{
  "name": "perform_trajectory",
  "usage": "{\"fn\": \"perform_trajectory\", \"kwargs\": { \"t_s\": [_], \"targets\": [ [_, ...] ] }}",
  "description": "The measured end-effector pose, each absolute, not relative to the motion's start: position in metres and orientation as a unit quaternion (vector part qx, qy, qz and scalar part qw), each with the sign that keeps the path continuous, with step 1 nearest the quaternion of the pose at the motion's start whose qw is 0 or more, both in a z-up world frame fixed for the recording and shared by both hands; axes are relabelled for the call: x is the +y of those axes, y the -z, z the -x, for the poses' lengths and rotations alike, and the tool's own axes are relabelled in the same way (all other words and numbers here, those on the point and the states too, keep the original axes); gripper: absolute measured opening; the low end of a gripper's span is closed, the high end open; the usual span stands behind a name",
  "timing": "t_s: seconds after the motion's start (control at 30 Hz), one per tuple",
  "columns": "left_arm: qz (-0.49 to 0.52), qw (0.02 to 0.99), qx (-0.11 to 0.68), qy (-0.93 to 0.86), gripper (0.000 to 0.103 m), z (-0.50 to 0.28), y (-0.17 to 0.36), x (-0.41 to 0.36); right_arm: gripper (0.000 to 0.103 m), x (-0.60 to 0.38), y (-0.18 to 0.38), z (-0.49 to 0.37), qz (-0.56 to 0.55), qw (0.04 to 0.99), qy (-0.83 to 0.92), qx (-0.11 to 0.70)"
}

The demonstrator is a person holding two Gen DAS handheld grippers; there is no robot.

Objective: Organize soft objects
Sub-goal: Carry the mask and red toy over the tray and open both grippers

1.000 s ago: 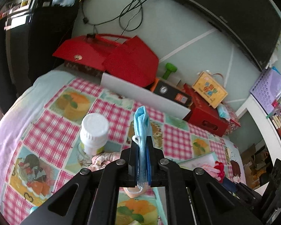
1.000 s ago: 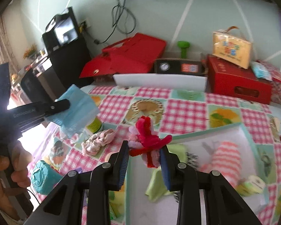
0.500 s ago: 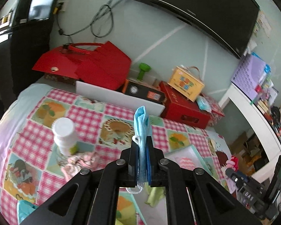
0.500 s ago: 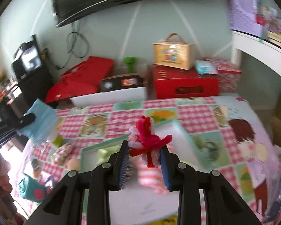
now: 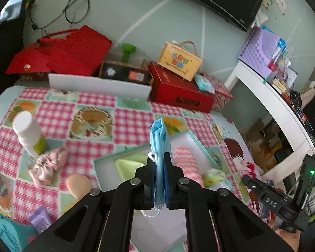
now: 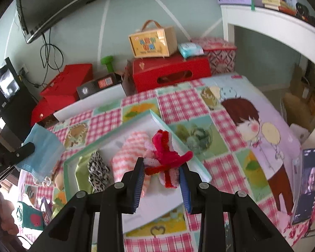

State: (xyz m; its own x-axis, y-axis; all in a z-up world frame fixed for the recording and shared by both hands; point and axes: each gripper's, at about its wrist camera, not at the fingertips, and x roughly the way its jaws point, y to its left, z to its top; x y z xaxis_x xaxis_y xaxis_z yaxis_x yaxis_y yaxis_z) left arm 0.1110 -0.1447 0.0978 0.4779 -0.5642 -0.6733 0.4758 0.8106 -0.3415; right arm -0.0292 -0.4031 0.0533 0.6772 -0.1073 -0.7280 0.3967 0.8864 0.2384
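Note:
My left gripper point(image 5: 159, 159) is shut on a folded blue face mask point(image 5: 159, 138) and holds it above the teal-rimmed white tray point(image 5: 107, 161). The mask also shows at the left of the right wrist view point(image 6: 43, 149). My right gripper point(image 6: 162, 169) is shut on a red and pink pipe-cleaner toy point(image 6: 163, 149) above the tray's right rim point(image 6: 191, 157). In the tray lie a pink zigzag cloth point(image 6: 132, 147), a leopard-print piece point(image 6: 97, 168) and a green cloth point(image 5: 128, 163).
On the checked tablecloth left of the tray stand a white-capped bottle point(image 5: 28, 132), a pink scrunchie point(image 5: 49, 163) and a beige sponge point(image 5: 77, 185). Red boxes point(image 5: 178, 88) and a yellow case point(image 5: 179, 59) line the back. A phone point(image 6: 306, 184) lies at right.
Both grippers have moved right over the tray, each keeping its hold. The tray's contents now lie under and ahead of both.

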Motion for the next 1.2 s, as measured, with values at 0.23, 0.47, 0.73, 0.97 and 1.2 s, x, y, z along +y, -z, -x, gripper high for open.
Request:
{"fn": "perform_trajectory", "kwargs": {
  "t_s": [0.23,0.47,0.73,0.97,1.2],
  "targets": [
    [0.057,0.834,0.452,0.311,0.007,-0.111,-0.071,-0.157,0.034,-0.397,-0.022,0.016,-0.189,0.874,0.121,0.431],
    [0.063,0.803,0.524,0.276,0.007,-0.127,-0.021,-0.157,0.034,-0.392,0.007,0.004,-0.188,0.854,0.108,0.472],
    [0.035,0.784,0.565,0.255,0.007,-0.128,0.012,-0.166,0.034,-0.389,0.021,-0.008,-0.19,0.848,0.09,0.486],
    [-0.003,0.773,0.577,0.263,0.007,-0.12,0.022,-0.185,0.035,-0.389,0.032,-0.014,-0.192,0.84,0.092,0.499],
    [-0.028,0.766,0.582,0.27,0.007,-0.115,0.026,-0.202,0.036,-0.392,0.034,-0.015,-0.195,0.834,0.097,0.506]
  ]
}}
